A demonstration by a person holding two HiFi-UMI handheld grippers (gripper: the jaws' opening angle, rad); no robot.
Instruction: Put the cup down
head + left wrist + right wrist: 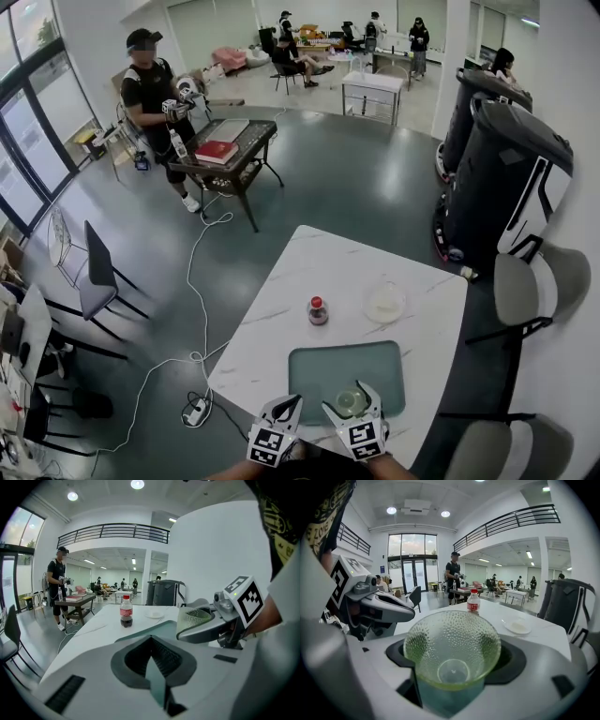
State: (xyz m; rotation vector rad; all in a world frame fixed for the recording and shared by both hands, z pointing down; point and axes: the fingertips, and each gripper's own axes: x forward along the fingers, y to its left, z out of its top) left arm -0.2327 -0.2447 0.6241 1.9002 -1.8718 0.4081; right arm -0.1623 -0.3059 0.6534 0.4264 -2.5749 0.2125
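A green dimpled glass cup (pixel 351 401) (pixel 452 648) sits upright between the jaws of my right gripper (pixel 352 399), which is shut on it. It hangs over the near edge of a teal mat (pixel 319 370) on the white marble table (pixel 309 262). The left gripper view shows the cup (pixel 194 617) from the side, held just above the mat. My left gripper (pixel 289 405) (pixel 152 660) is close on the cup's left, its jaws together with nothing in them.
A small cola bottle (pixel 318 310) (pixel 125 612) and a clear shallow dish (pixel 385 302) (pixel 517 626) stand beyond the mat. Grey chairs (pixel 539 281) flank the table's right side. A person (pixel 155 94) stands at a dark table far left; a cable (pixel 192 281) crosses the floor.
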